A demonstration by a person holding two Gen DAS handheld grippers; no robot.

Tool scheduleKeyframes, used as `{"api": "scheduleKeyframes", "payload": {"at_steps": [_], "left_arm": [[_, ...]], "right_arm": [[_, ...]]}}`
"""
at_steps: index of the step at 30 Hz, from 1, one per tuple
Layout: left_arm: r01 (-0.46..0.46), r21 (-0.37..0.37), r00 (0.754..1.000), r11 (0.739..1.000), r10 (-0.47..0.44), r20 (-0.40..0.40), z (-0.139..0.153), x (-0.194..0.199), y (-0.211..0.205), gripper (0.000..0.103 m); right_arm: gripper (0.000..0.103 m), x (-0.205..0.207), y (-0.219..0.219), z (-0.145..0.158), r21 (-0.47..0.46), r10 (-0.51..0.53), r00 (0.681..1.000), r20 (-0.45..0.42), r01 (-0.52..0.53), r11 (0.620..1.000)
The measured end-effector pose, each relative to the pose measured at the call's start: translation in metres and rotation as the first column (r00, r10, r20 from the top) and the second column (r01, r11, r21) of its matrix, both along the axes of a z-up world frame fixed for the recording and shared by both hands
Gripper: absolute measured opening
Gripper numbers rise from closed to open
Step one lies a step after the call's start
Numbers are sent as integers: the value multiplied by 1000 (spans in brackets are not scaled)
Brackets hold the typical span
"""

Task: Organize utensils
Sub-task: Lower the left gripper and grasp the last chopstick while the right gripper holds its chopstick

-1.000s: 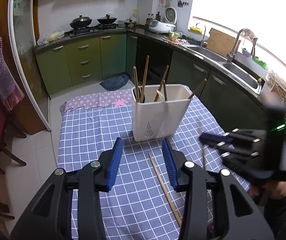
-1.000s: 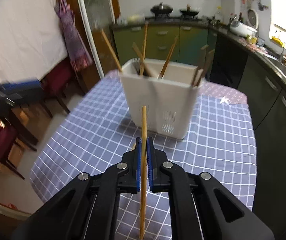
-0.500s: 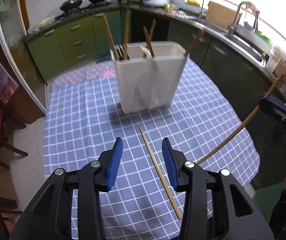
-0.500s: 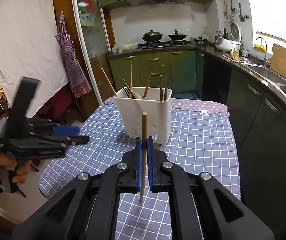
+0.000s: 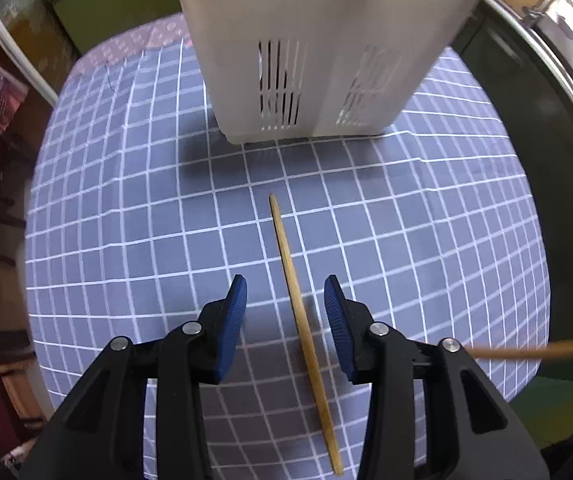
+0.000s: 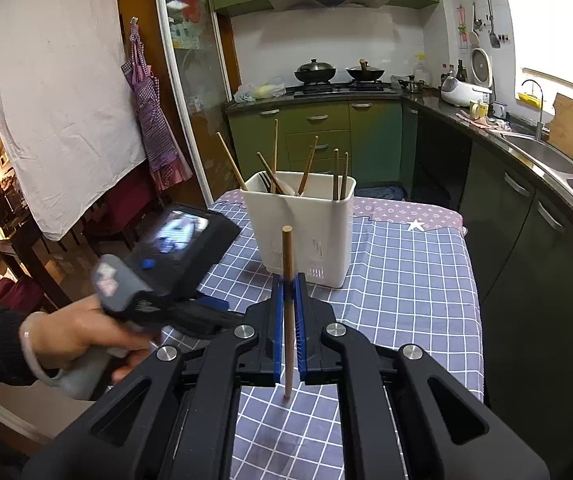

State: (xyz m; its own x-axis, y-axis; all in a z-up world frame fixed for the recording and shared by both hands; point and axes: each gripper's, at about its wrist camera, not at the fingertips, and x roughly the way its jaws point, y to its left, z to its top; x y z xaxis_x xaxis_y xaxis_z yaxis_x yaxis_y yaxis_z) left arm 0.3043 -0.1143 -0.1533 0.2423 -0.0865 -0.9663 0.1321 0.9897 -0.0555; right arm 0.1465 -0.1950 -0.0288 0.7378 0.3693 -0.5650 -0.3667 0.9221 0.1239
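Observation:
A wooden chopstick [image 5: 290,280] lies on the checked tablecloth [image 5: 126,208], pointing at the white utensil holder [image 5: 318,60]. My left gripper [image 5: 285,304] points steeply down over it. Its jaws are closing with the chopstick between them, nearer the right pad [image 5: 336,316], and neither pad touches it. My right gripper [image 6: 287,280] is shut on a second chopstick [image 6: 287,248], held upright above the table's near end. That stick's tip also shows in the left wrist view as a blurred chopstick [image 5: 534,350]. The holder [image 6: 306,232] has several chopsticks standing in it.
A hand [image 6: 78,336] in a dark sleeve carries the left tool at the table's left side. Dark green cabinets [image 6: 506,216] and a sink counter [image 6: 546,152] run close along the table's right edge. Red chairs [image 6: 126,208] stand to the left.
The left gripper has dropped and tipped down over the lying chopstick, which now sits between its narrowing jaws. The right gripper pulled back from the holder with its chopstick, then held still.

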Motion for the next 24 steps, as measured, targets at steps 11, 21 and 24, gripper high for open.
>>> {"api": "scheduleKeyframes", "payload": {"at_steps": [11, 21, 24], "left_arm": [[-45, 29, 998, 999, 46, -37, -27, 18, -6, 21], [-28, 14, 1000, 1000, 28, -4, -25, 14, -2, 6], [-18, 11, 999, 1000, 18, 39, -12, 7, -1, 6]], "right_arm": [[6, 1, 0, -1, 0, 5, 1000, -1, -5, 1000], [6, 1, -2, -2, -5, 0, 1000, -5, 0, 1000], [6, 1, -3, -2, -4, -4, 1000, -7, 4, 1000]]}}
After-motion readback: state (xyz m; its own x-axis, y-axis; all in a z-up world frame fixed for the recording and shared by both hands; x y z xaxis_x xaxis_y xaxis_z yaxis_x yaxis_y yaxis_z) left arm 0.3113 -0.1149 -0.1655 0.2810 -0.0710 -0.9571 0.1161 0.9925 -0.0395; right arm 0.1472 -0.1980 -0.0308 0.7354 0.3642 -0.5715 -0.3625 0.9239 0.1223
